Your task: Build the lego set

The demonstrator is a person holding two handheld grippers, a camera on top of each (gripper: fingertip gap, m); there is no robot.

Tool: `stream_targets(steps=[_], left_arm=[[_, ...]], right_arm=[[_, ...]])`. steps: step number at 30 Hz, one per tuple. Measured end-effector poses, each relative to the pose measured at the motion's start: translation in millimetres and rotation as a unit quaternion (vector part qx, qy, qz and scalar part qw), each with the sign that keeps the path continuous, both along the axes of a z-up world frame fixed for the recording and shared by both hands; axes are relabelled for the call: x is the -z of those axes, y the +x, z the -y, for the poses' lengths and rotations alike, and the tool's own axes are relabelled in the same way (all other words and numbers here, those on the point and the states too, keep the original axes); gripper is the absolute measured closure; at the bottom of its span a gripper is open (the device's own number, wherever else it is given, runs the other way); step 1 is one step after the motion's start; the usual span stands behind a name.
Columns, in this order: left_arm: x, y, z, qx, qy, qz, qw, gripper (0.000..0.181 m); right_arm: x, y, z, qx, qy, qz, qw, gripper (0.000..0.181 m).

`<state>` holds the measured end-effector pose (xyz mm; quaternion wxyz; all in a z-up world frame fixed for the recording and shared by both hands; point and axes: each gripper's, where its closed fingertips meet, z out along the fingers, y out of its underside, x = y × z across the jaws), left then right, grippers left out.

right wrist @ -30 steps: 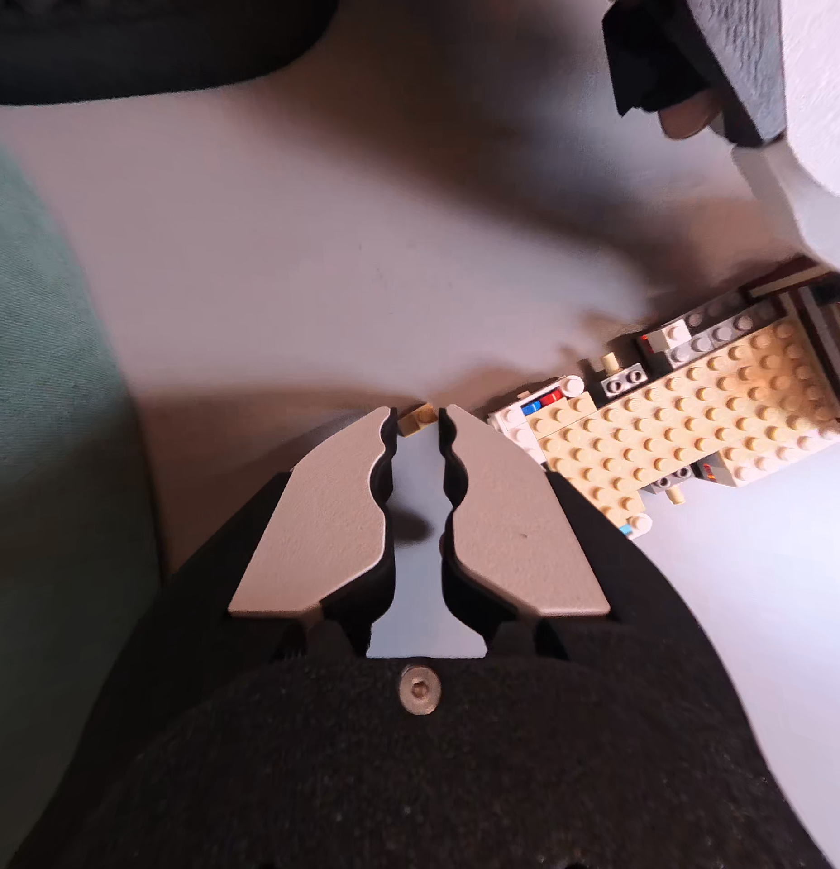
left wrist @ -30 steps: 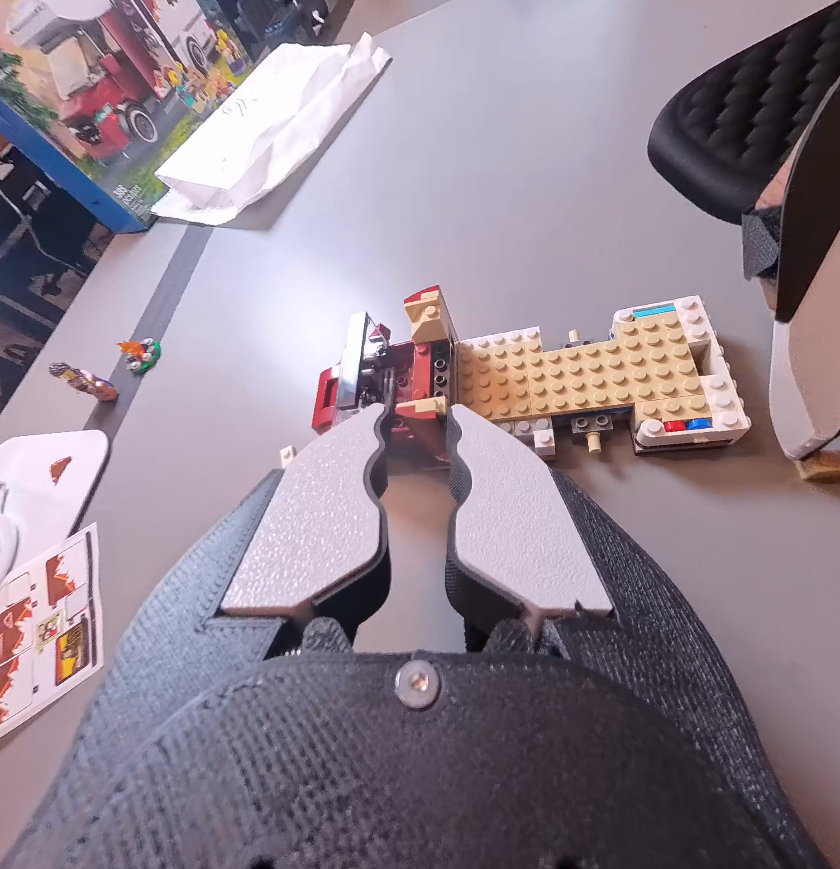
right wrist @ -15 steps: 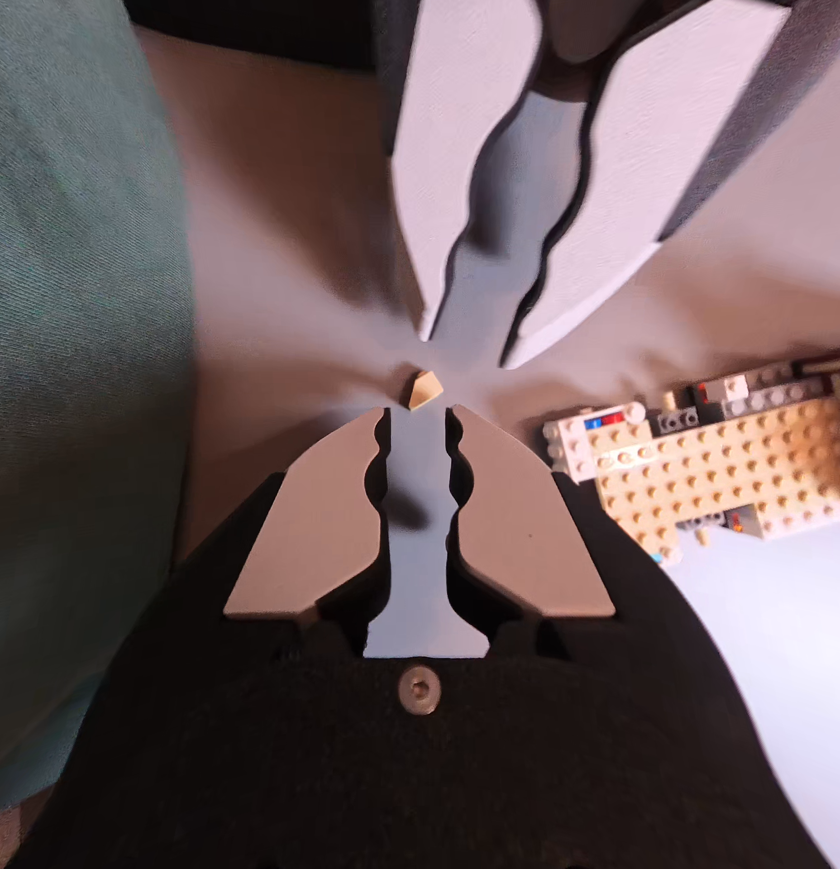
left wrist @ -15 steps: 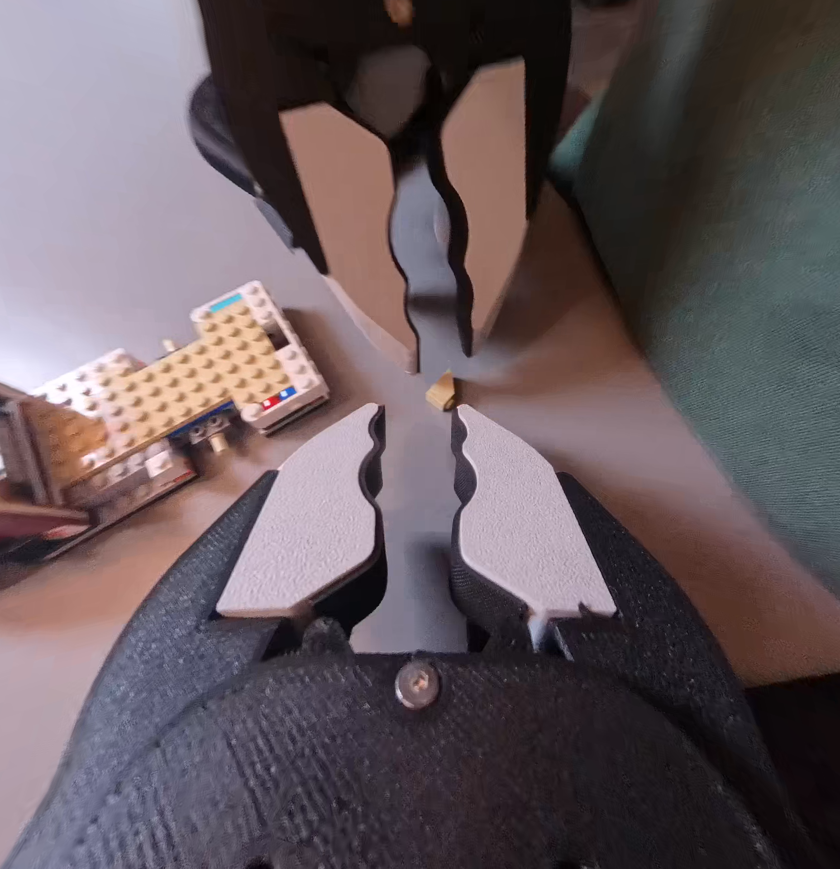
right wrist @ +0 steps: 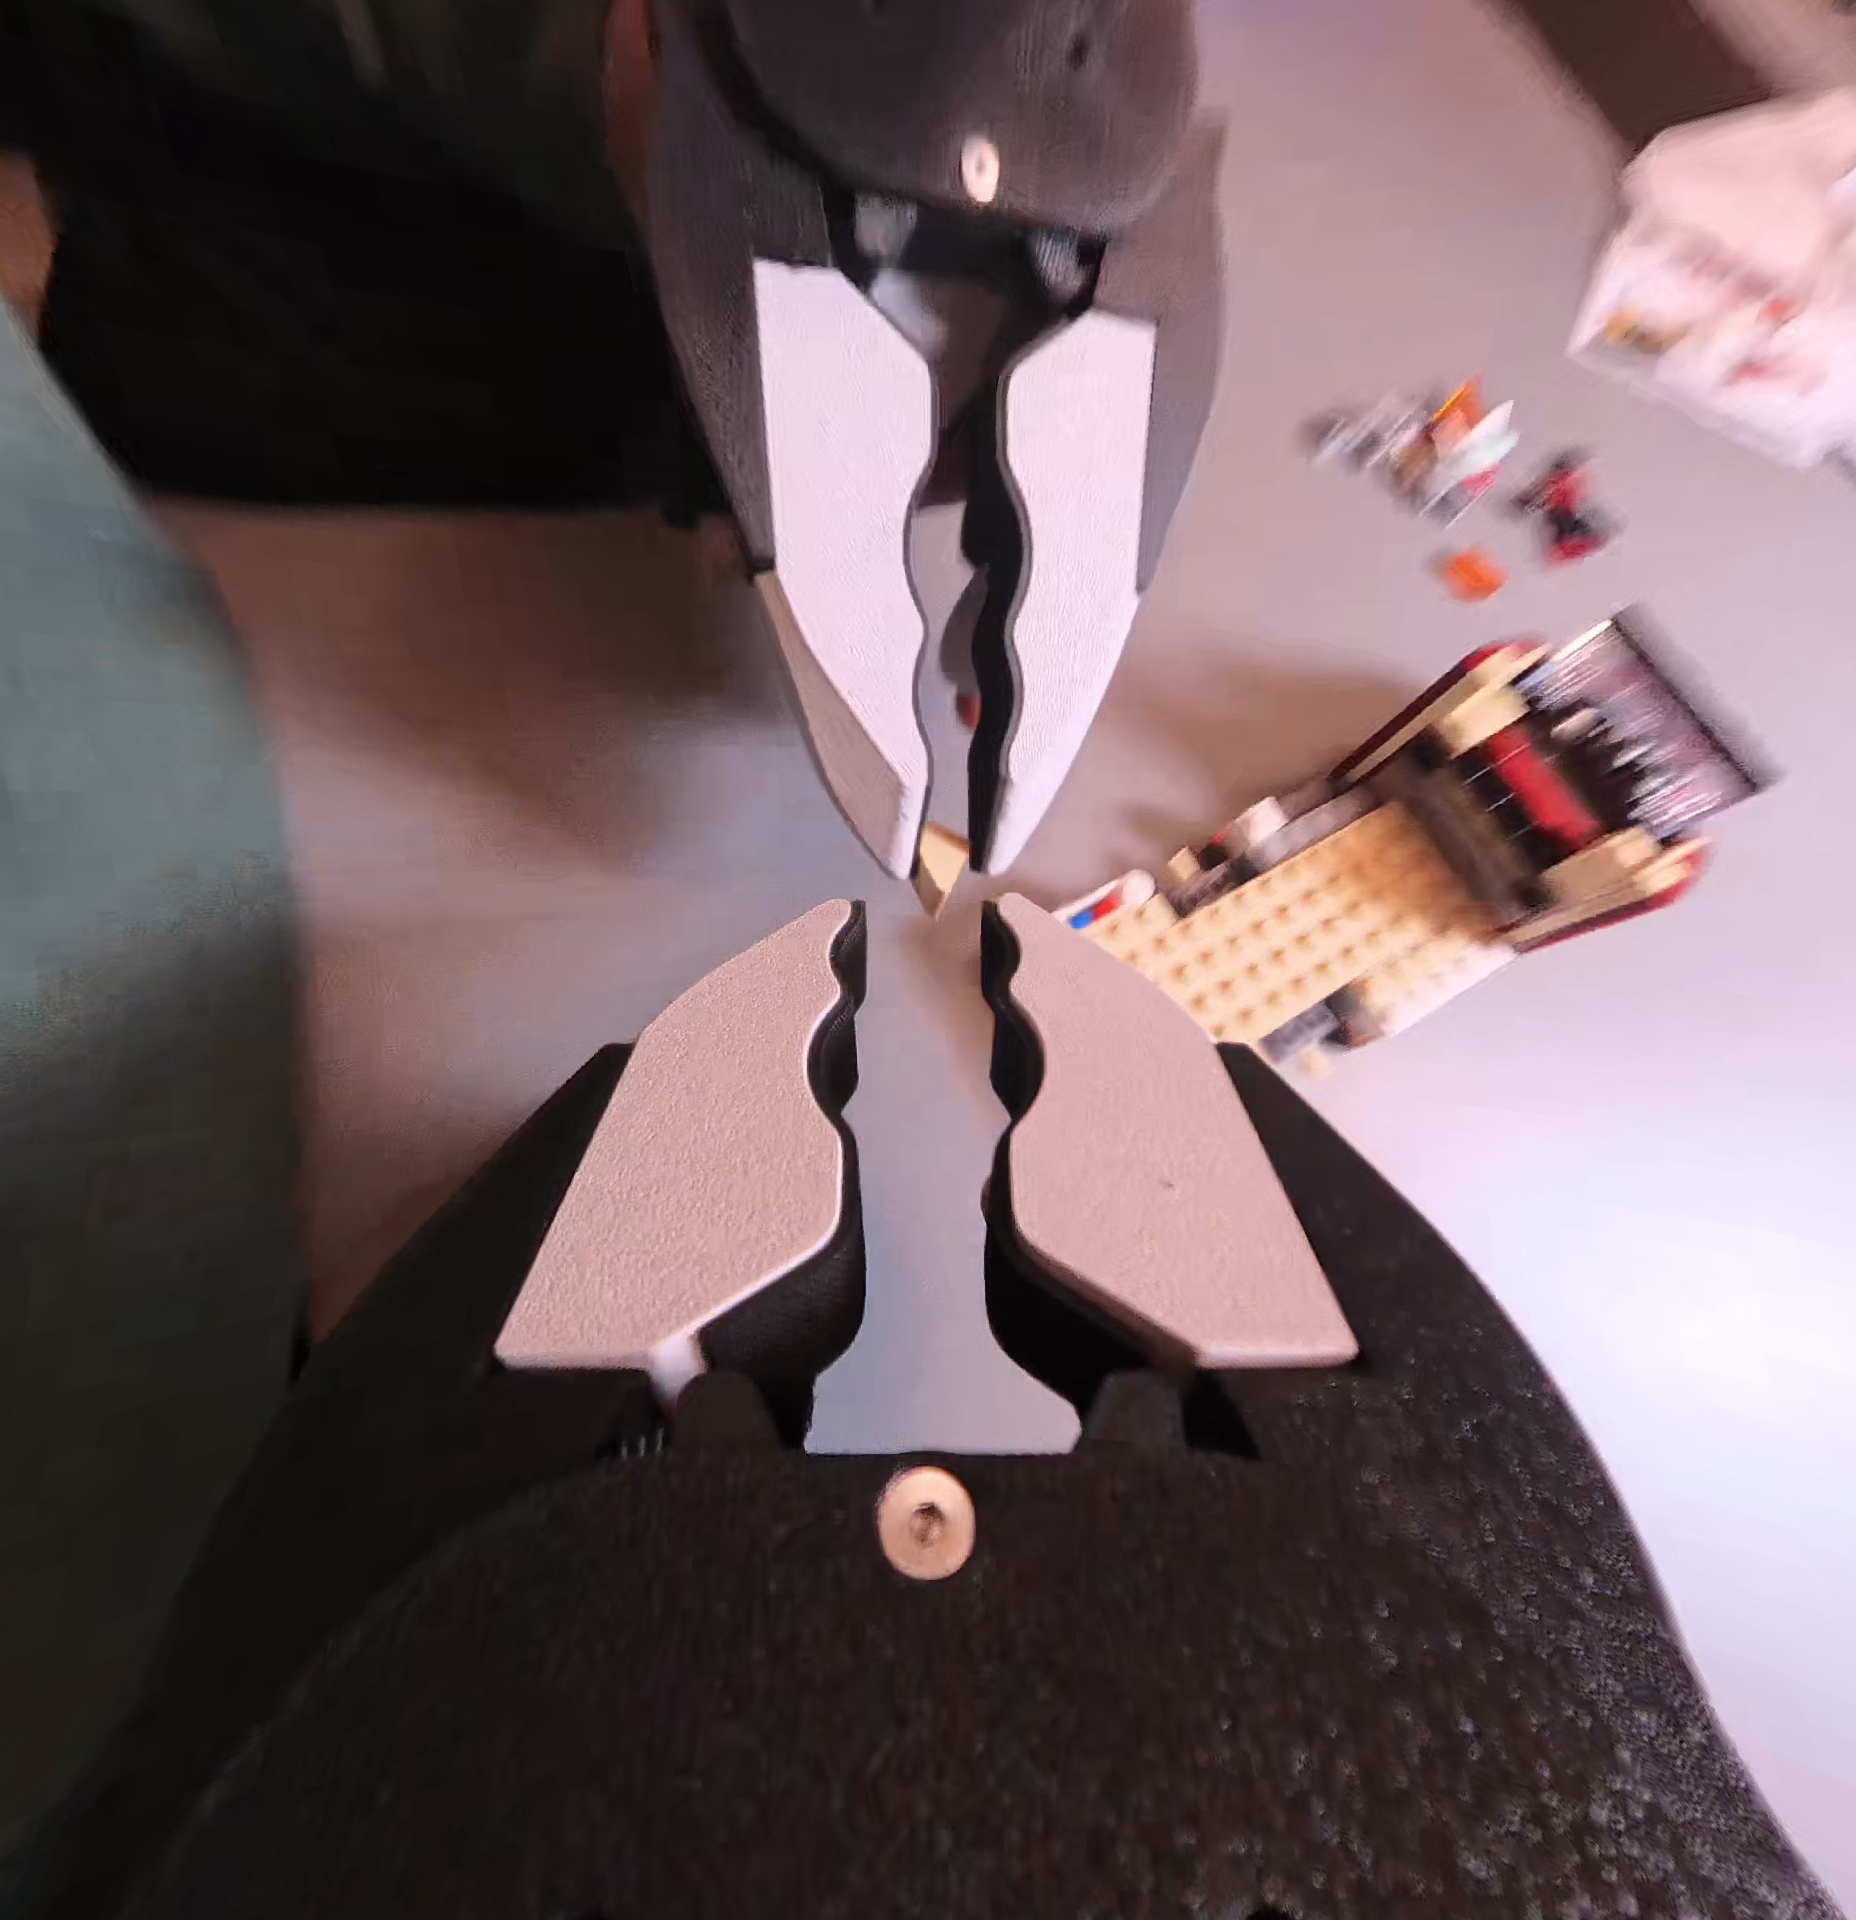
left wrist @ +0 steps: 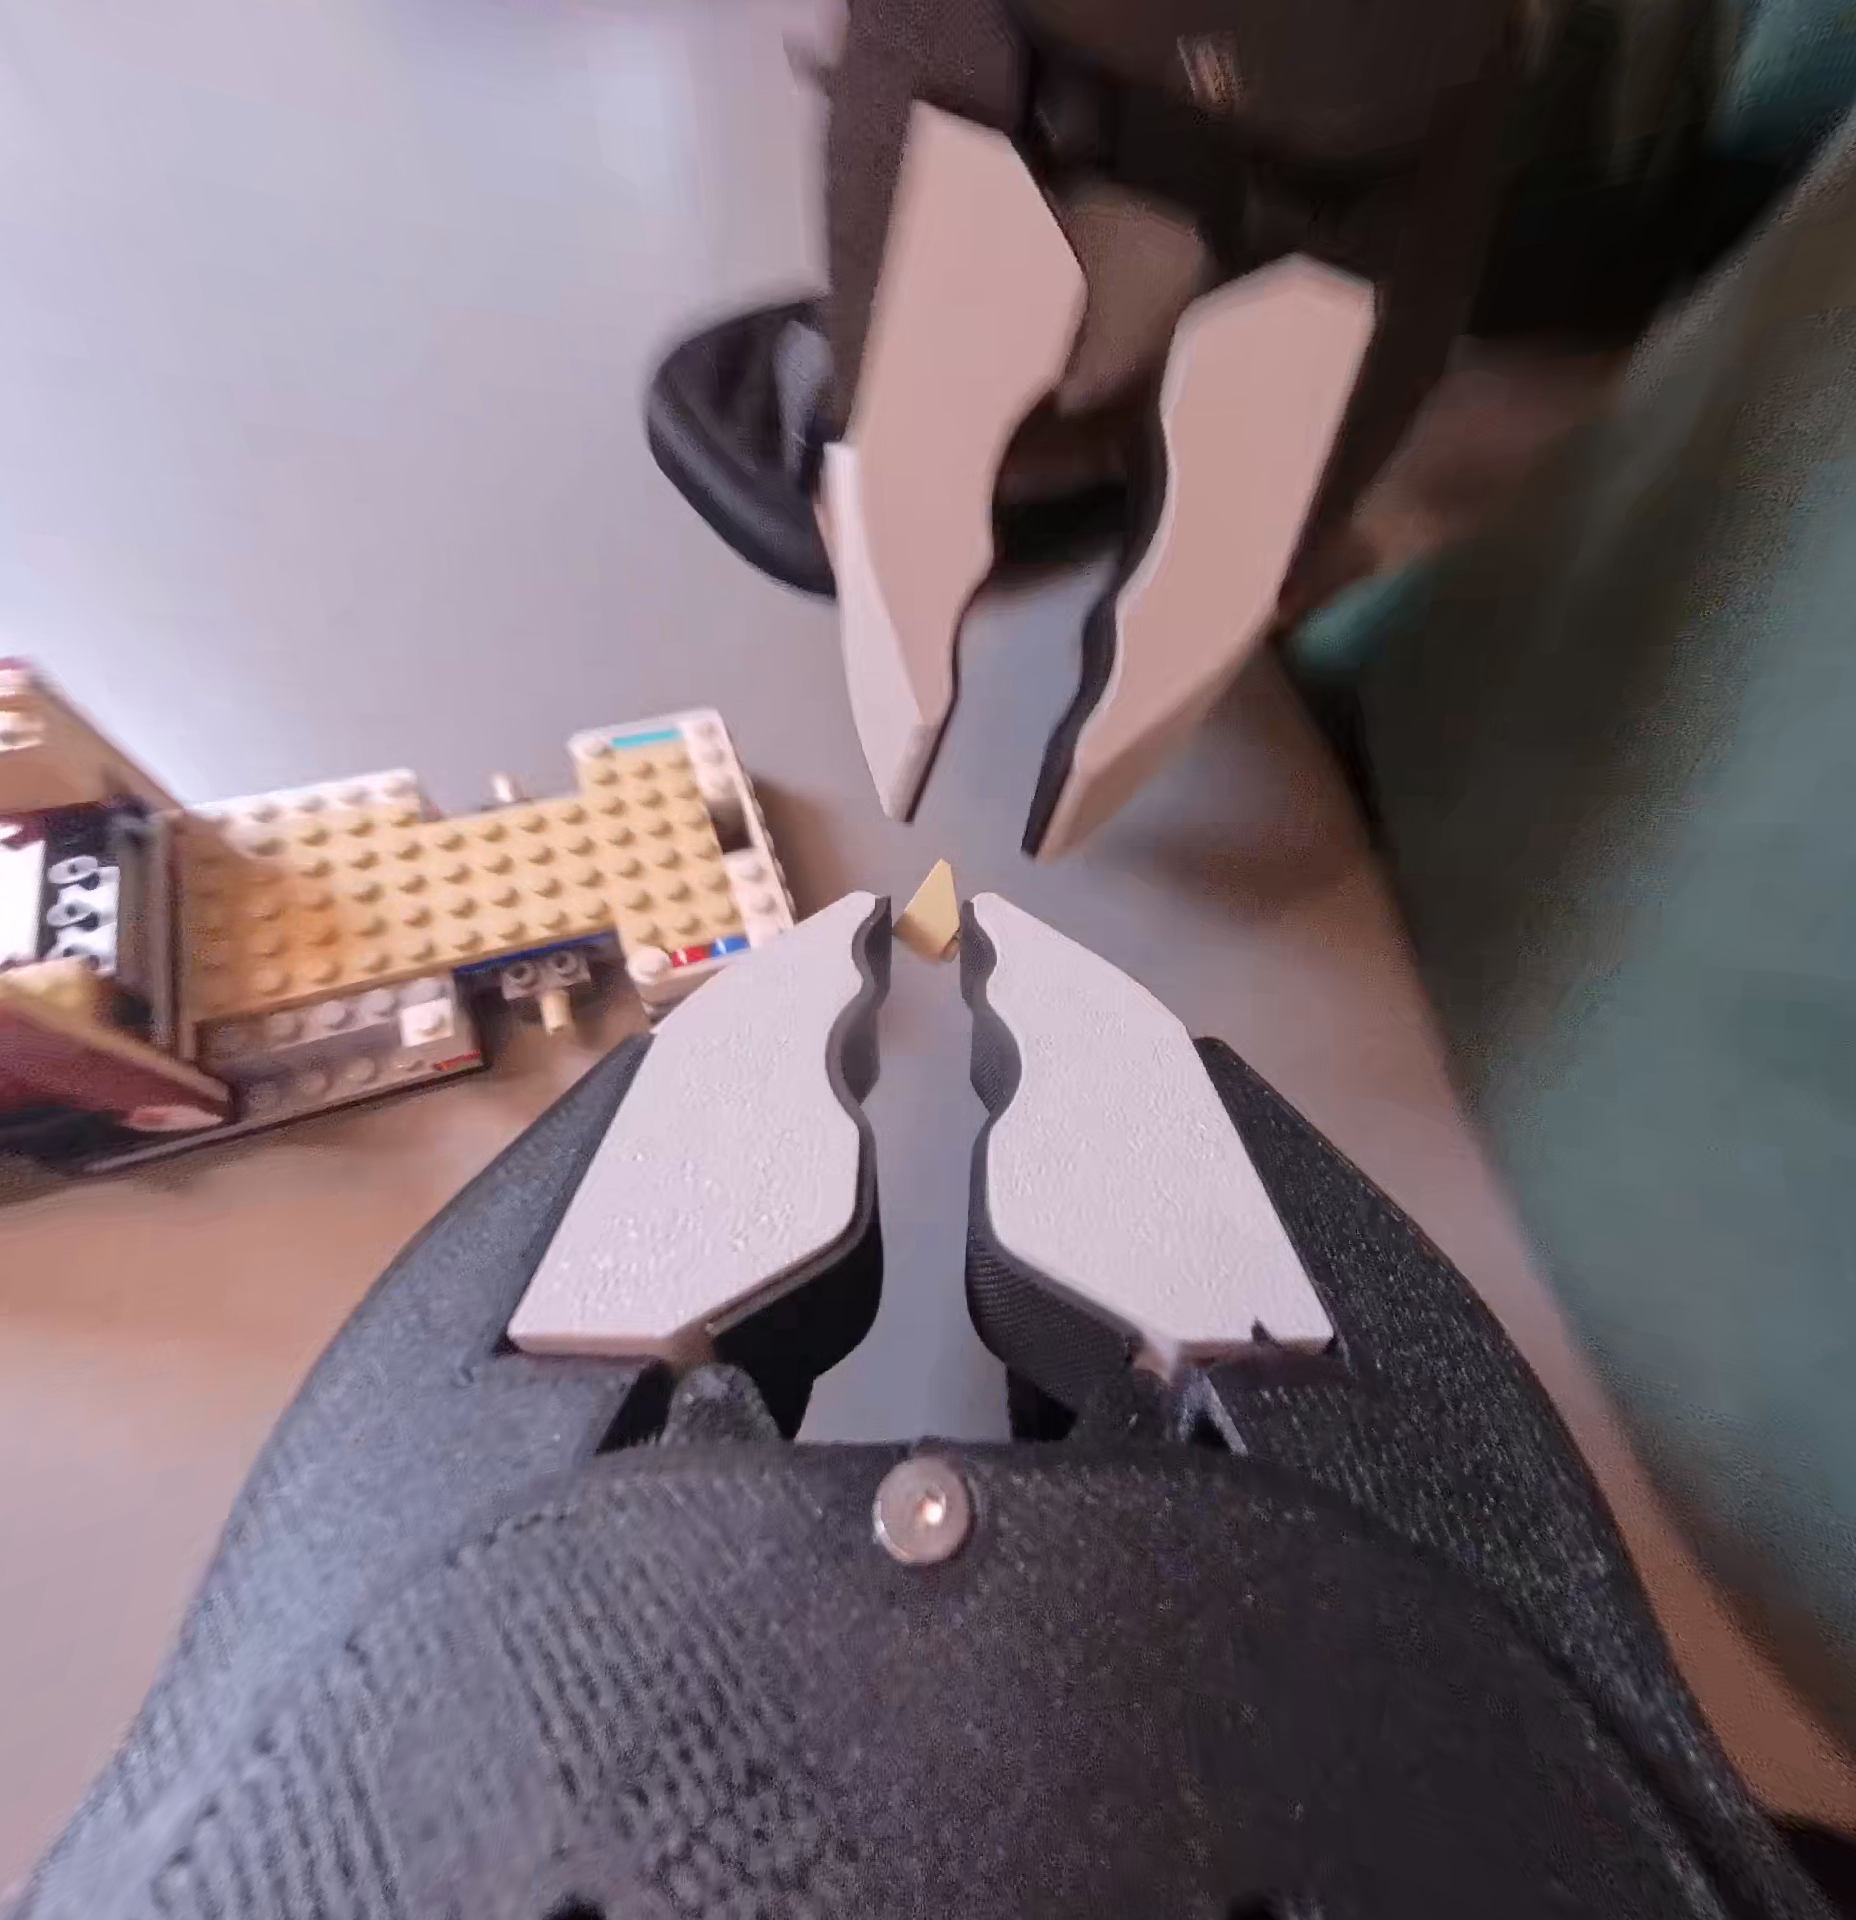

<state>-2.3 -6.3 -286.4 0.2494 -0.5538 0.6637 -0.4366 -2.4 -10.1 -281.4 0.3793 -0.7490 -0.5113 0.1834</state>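
Left tongs (left wrist: 925, 909) now around brick (left wrist: 929, 914) — blurred.

We see a small tan wedge piece (left wrist: 929, 920) pinched between the left gripper (left wrist: 926, 914) fingertips, pointed end up, off the tabletop (left wrist: 332, 364). The part-built model (left wrist: 467, 914) lies flat on the tabletop to its left: tan studded plate, white edge bricks, dark red cab end, grey parts underneath.

Grey table (left wrist: 280, 312), teal cloth (left wrist: 1682, 727)
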Motion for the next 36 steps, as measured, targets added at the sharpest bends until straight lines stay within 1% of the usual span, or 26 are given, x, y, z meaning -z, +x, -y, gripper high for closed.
stream_targets(steps=[1, 3, 5, 7, 8, 11, 14, 19, 21, 22, 25, 28, 30, 32, 34, 36], left_arm=[[-13.7, 1.1, -3.7, -0.017, -0.054, 0.024, 0.998, 0.169], [-35.2, 0.6, -9.7, -0.038, -0.159, 0.059, 0.985, 0.169], [-46.3, -1.1, -17.5, -0.06, -0.244, 0.081, 0.965, 0.169], [-53.9, -3.7, -19.5, -0.065, -0.322, 0.094, 0.94, 0.169], [-56.0, -5.1, -18.6, -0.062, -0.347, 0.098, 0.931, 0.169], [-59.1, -7.6, -17.7, -0.06, -0.379, 0.104, 0.917, 0.169], [-60.9, -9.5, -13.7, -0.046, -0.405, 0.1, 0.908, 0.169], [-58.8, -10.5, -9.8, -0.035, -0.432, 0.086, 0.897, 0.169], [-57.8, -12.4, -10.3, -0.036, -0.43, 0.085, 0.898, 0.169], [-56.5, -13.8, -11.2, -0.039, -0.421, 0.086, 0.902, 0.169], [-46.3, -21.4, -14.1, -0.052, -0.362, 0.069, 0.928, 0.166], [-34.6, -32.1, -17.9, -0.069, -0.29, 0.047, 0.954, 0.166], [-22.0, -40.9, -24.4, -0.087, -0.222, 0.025, 0.971, 0.167], [-11.4, -51.2, -32.5, -0.106, -0.156, 0.003, 0.982, 0.167], [-6.3, -61.7, -40.7, -0.123, -0.105, -0.01, 0.987, 0.167], [-4.5, -70.8, -48.3, -0.14, -0.07, -0.013, 0.988, 0.169]], right_arm=[[-10.8, -3.1, -6.1, 0.007, 0.032, -0.018, 0.999, 0.161], [-28.4, -6.8, -16.0, 0.011, 0.106, -0.028, 0.994, 0.161], [-40.8, -9.0, -22.4, 0.013, 0.155, -0.033, 0.987, 0.161], [-49.2, -10.9, -26.8, 0.014, 0.182, -0.041, 0.982, 0.164], [-51.3, -11.7, -28.3, 0.01, 0.192, -0.038, 0.981, 0.165], [-53.6, -16.1, -27.6, -0.018, 0.196, -0.037, 0.98, 0.167], [-55.6, -18.7, -24.0, -0.063, 0.194, -0.036, 0.978, 0.167], [-53.3, -20.9, -19.8, -0.148, 0.188, 0.007, 0.971, 0.169], [-51.7, -21.2, -19.4, -0.176, 0.166, 0.011, 0.97, 0.171], [-50.0, -21.3, -18.4, -0.19, 0.141, 0.004, 0.972, 0.172], [-39.5, -22.9, -16.1, -0.227, 0.048, -0.022, 0.972, 0.172], [-19.9, -27.0, -15.4, -0.267, -0.013, -0.002, 0.964, 0.173], [-3.1, -32.4, -14.1, -0.303, -0.025, 0.042, 0.952, 0.173], [10.2, -41.7, -12.0, -0.346, -0.021, 0.086, 0.934, 0.173], [22.0, -50.0, -12.4, -0.386, -0.015, 0.133, 0.913, 0.173], [31.4, -55.7, -16.1, -0.42, -0.012, 0.17, 0.891, 0.173]])
